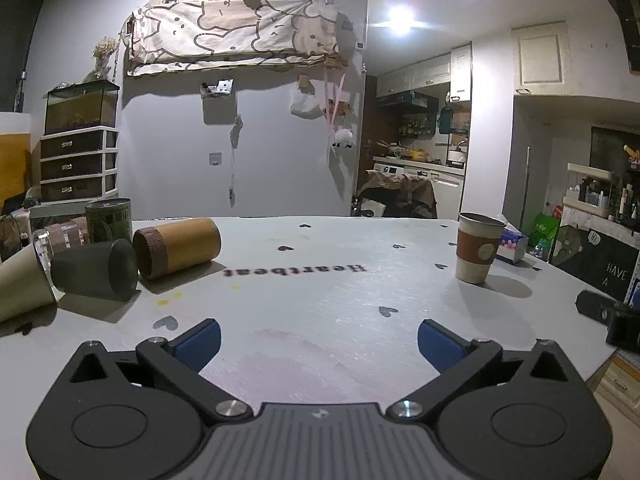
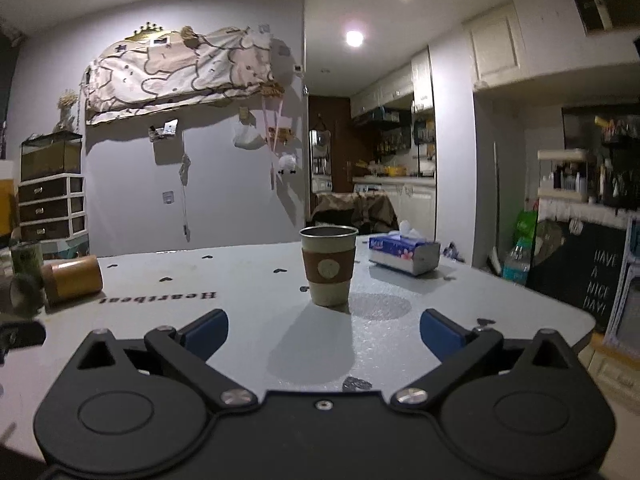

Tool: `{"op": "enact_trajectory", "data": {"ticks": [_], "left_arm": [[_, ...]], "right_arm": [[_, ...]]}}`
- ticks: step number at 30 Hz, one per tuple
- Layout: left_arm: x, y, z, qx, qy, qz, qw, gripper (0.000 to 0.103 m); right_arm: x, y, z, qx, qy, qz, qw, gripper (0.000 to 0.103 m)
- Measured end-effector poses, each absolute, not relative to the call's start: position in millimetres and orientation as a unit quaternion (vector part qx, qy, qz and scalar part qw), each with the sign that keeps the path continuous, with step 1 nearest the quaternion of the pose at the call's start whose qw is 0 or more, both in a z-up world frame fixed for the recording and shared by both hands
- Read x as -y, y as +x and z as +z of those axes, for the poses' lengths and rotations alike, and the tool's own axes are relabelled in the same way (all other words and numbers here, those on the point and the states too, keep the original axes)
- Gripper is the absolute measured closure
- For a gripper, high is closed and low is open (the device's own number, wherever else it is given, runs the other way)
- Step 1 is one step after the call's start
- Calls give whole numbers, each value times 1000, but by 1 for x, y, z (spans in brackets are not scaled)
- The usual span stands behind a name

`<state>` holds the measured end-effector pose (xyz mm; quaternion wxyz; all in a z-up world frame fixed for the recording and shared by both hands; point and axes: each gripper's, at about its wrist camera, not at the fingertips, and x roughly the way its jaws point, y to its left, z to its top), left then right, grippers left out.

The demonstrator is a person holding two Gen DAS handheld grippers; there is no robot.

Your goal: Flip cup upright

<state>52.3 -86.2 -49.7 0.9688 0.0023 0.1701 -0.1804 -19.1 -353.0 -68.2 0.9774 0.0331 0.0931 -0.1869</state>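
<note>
A beige cup with a brown sleeve [image 2: 329, 266] stands upright on the white table [image 2: 248, 320], mouth up; it also shows at the right in the left wrist view [image 1: 479, 253]. My right gripper [image 2: 324, 330] is open and empty, a short way in front of it. My left gripper [image 1: 319, 340] is open and empty over the table's near middle. At the left lie a wooden cup [image 1: 177, 247], a dark cup [image 1: 96, 269] and a beige cup [image 1: 22, 280], all on their sides.
A green tin [image 1: 109, 220] stands behind the lying cups. A tissue box [image 2: 404, 254] sits behind the upright cup. The right gripper's body [image 1: 608, 312] shows at the table's right edge. Drawers, a kitchen and shelves lie beyond.
</note>
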Motion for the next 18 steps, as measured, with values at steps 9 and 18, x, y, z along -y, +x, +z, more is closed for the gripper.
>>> {"op": "enact_trajectory", "data": {"ticks": [9, 18], "left_arm": [[83, 43, -50, -163, 1, -173, 971, 0], [84, 42, -50, -164, 1, -175, 971, 0]], "right_arm": [[343, -30, -80, -100, 18, -186, 977, 0], [339, -34, -80, -97, 11, -185, 978, 0]]}}
